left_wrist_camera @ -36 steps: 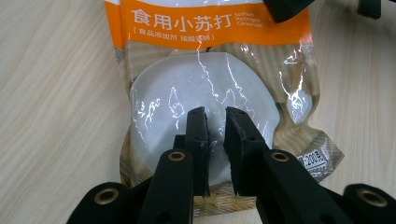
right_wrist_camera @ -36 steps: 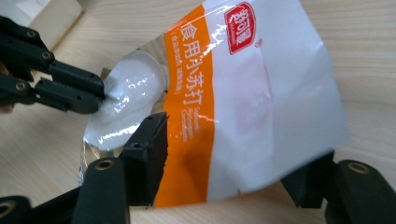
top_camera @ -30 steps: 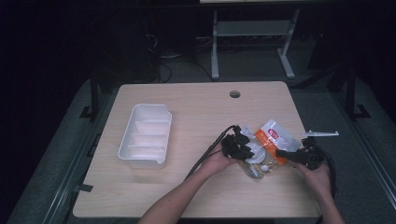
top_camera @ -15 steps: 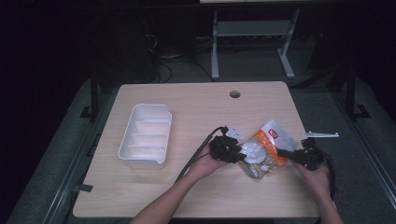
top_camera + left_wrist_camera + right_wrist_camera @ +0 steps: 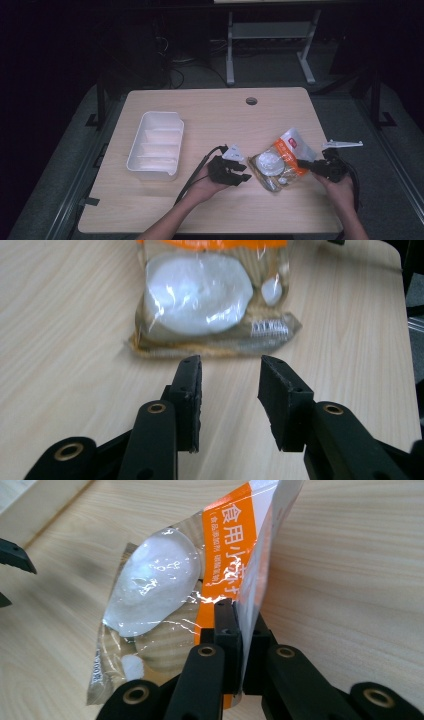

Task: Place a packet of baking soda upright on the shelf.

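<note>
Now the left tongs point(image 5: 239, 174) have let go and drawn back leftward: they stand open just short of the near end of the clear plastic packet with an orange band and a white lump inside point(image 5: 278, 161), which rests on the right part of the pale wooden tabletop point(image 5: 210, 115). The right tongs point(image 5: 306, 164) are clamped on the packet's right edge, so the packet probably travels one-handed next, perhaps toward the white divided plastic tray point(image 5: 156, 145) at the left.

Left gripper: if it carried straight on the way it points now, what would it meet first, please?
Most likely the clear food bag: the open left gripper points at its near sealed edge across bare table.
</note>
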Demonstrator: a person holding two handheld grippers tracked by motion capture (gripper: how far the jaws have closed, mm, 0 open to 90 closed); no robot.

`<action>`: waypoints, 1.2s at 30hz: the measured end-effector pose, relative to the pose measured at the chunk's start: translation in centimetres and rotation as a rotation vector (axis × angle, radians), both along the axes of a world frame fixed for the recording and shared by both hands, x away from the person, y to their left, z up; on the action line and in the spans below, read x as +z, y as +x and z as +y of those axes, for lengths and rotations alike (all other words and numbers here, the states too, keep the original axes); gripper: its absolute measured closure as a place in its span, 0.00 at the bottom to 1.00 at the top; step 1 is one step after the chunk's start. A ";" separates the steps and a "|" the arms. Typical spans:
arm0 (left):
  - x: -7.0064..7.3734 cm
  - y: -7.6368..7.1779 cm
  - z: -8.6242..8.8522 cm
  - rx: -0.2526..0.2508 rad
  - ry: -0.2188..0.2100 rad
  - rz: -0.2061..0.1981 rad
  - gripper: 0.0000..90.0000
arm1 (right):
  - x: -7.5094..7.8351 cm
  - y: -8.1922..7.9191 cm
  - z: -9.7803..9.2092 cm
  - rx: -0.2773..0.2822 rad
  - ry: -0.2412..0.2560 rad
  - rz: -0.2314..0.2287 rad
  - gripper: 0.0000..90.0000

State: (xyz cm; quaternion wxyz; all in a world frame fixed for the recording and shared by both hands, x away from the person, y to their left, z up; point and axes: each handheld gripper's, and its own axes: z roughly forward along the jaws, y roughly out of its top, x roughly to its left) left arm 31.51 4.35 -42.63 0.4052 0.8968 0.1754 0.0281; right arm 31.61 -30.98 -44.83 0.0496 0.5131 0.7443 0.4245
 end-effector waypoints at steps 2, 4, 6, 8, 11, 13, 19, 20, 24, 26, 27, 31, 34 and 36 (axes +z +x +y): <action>-0.2 -0.3 0.7 0.003 -0.009 0.000 0.66 | 0.3 0.0 0.1 0.004 -0.010 -0.001 0.98; -0.2 -0.4 1.1 0.002 -0.007 -0.002 0.65 | 0.8 -0.1 0.4 0.008 -0.018 -0.010 0.98; -0.1 -0.8 2.0 0.009 -0.023 -0.009 0.63 | 1.4 -0.1 0.6 0.014 -0.022 -0.024 0.98; 0.0 -1.1 2.6 0.014 -0.031 -0.013 0.61 | 2.2 -0.1 0.8 0.024 -0.021 -0.036 0.99; 0.1 -1.6 3.2 0.014 -0.035 -0.019 0.58 | 3.4 0.0 1.3 0.048 -0.034 -0.059 0.99; 0.1 -1.9 3.7 0.013 -0.043 -0.016 0.55 | 4.4 0.0 1.7 0.067 -0.051 -0.074 0.99; -0.1 -3.1 4.7 0.007 -0.054 -0.022 0.50 | 7.0 0.1 3.2 0.132 -0.072 -0.112 0.99; -0.1 -3.1 4.7 0.007 -0.054 -0.022 0.50 | 7.3 0.1 3.5 0.143 -0.074 -0.116 0.99; -0.3 -3.7 5.2 0.001 -0.060 -0.023 0.48 | 8.6 -0.2 4.8 0.164 -0.099 -0.151 0.99; -0.5 -3.8 5.4 0.002 -0.061 -0.020 0.47 | 8.7 -0.2 5.0 0.166 -0.104 -0.155 0.99; -0.7 -3.9 5.7 0.004 -0.057 -0.017 0.47 | 9.0 -0.2 5.4 0.172 -0.106 -0.162 0.99; -0.8 -4.2 6.3 0.007 -0.052 -0.019 0.46 | 9.5 0.2 5.6 0.185 -0.120 -0.159 0.99; -0.8 -4.5 6.7 0.007 -0.053 -0.017 0.46 | 9.9 0.5 5.9 0.192 -0.142 -0.158 0.99; -0.9 -4.7 7.0 0.008 -0.055 -0.019 0.46 | 10.3 0.6 6.0 0.198 -0.152 -0.160 0.99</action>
